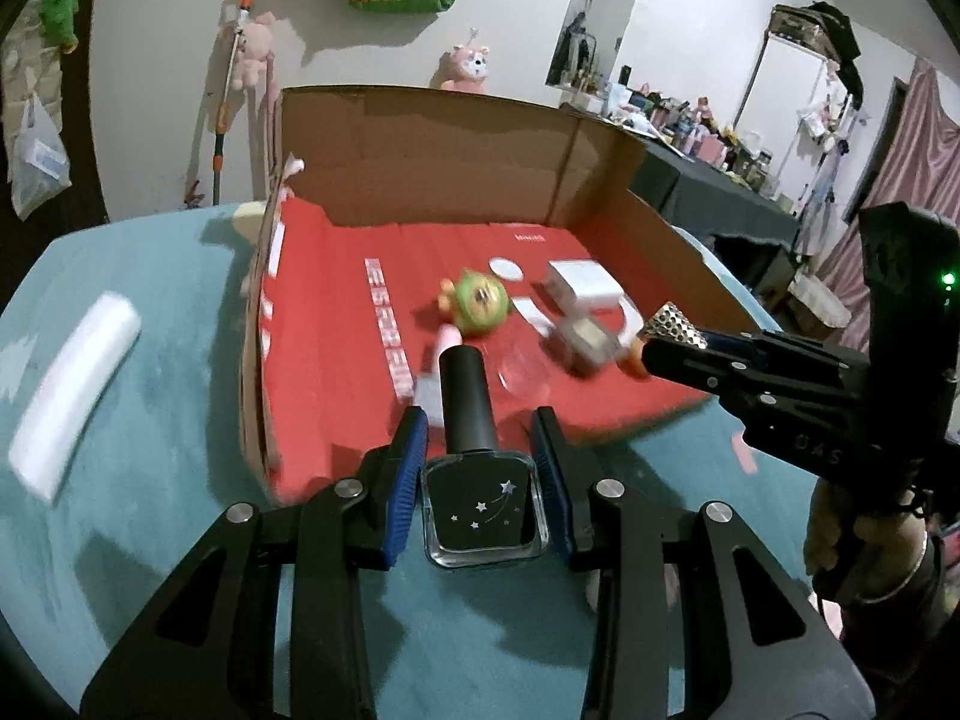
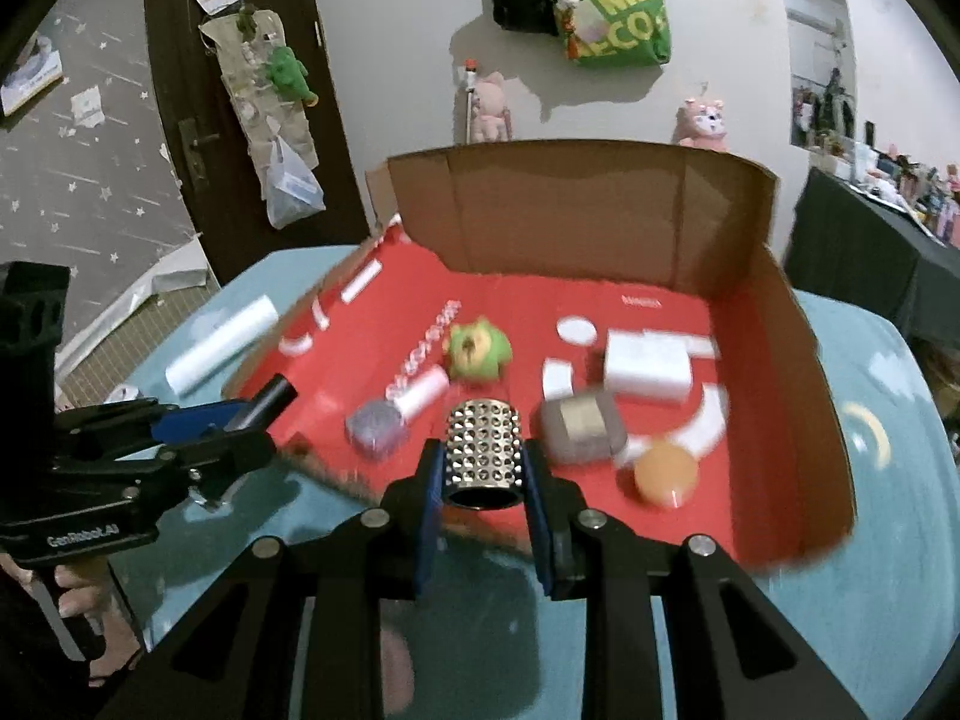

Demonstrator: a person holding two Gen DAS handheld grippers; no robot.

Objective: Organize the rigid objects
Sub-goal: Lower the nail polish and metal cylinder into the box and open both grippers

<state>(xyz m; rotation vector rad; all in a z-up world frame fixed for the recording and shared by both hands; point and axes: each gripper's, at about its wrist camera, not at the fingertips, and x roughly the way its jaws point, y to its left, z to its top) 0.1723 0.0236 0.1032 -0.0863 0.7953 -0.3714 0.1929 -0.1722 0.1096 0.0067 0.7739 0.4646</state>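
My left gripper (image 1: 480, 468) is shut on a square black nail polish bottle (image 1: 483, 510) with silver stars and a tall black cap, held above the teal table just short of the box's near edge. My right gripper (image 2: 483, 483) is shut on a perforated metal cylinder (image 2: 483, 450), hanging over the box's front edge. In the left wrist view the cylinder (image 1: 675, 324) shows at the tip of the right gripper. The open cardboard box (image 1: 432, 150) has a red floor (image 2: 540, 300) holding a green toy (image 2: 477, 348), white blocks, a grey block (image 2: 579, 426) and an orange ball (image 2: 666, 471).
A white foam roll (image 1: 72, 384) lies on the teal table (image 1: 150, 312) left of the box. The box's brown walls stand high at the back and right. A glittery purple piece (image 2: 375, 426) and a white tube (image 2: 423, 390) lie near the box's front left. A hand (image 2: 78, 594) grips the left tool.
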